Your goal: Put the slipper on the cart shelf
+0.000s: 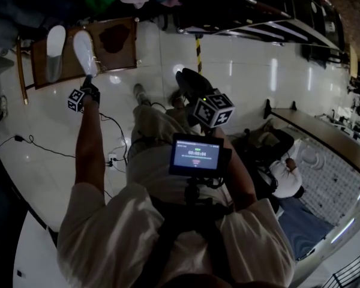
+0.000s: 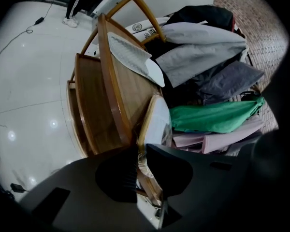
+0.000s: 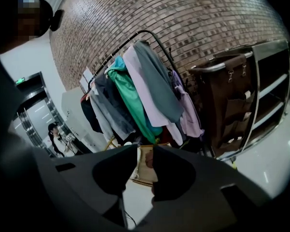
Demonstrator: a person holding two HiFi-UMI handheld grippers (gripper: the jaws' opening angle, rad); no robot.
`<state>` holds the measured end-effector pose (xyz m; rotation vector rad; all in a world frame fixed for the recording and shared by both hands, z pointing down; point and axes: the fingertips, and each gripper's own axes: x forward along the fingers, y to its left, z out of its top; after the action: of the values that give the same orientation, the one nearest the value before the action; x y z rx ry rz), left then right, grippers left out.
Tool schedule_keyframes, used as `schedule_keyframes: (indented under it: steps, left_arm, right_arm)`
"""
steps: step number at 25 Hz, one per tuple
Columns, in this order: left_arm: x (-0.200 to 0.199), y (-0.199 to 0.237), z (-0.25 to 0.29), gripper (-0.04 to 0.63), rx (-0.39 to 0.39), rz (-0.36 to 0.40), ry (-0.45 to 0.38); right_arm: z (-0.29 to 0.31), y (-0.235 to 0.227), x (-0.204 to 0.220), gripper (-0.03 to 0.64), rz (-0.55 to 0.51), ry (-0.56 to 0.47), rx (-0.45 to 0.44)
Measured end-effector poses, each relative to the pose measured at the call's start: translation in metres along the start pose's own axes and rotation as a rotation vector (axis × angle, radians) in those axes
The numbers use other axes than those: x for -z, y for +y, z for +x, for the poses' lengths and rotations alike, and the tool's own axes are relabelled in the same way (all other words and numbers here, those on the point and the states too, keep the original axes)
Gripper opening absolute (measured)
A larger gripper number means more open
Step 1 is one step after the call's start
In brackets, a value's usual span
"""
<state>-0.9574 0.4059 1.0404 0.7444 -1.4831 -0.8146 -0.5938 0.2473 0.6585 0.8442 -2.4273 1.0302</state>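
A wooden cart shelf (image 1: pixel 125 56) stands at the upper left of the head view. One white slipper (image 1: pixel 55 51) lies flat on it. A second white slipper (image 1: pixel 84 50) lies beside it, heel toward my left gripper (image 1: pixel 89 83). In the left gripper view the shelf (image 2: pixel 94 105) fills the middle, the lying slipper (image 2: pixel 135 57) is on top, and the second slipper (image 2: pixel 157 122) runs down into my left gripper (image 2: pixel 141 170), which is shut on its tan-edged end. My right gripper (image 1: pixel 186 80) is held away from the shelf, and in its own view it (image 3: pixel 145 166) is shut and holds nothing.
A rack of hanging clothes (image 3: pixel 135 91) stands right behind the shelf; the garments (image 2: pixel 208 62) crowd its far side. Cables (image 1: pixel 42 149) trail over the glossy white floor. A striped post (image 1: pixel 198 44), metal shelving (image 3: pixel 266 95) and a seated person (image 1: pixel 285 176) are to the right.
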Motion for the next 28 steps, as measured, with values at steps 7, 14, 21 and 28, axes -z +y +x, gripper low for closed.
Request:
schedule_keyframes:
  steps: [7, 14, 21, 28]
  left_arm:
    - [0.003, -0.044, -0.039, 0.037, 0.205, -0.114, -0.057]
    - [-0.004, -0.103, -0.094, 0.038, 0.306, -0.092, -0.101]
    - [-0.01, -0.158, -0.131, 0.038, 0.445, 0.029, -0.103]
    - [0.014, -0.202, -0.144, 0.038, 0.528, 0.084, -0.034]
  right_arm:
    - [0.005, 0.004, -0.031, 0.109, 0.056, -0.058, -0.045]
    - [0.007, 0.011, -0.041, 0.109, 0.082, -0.09, -0.086]
    - [-0.006, 0.007, -0.058, 0.109, 0.207, -0.156, -0.115]
    - [-0.023, -0.001, -0.068, 0.109, 0.13, -0.207, -0.079]
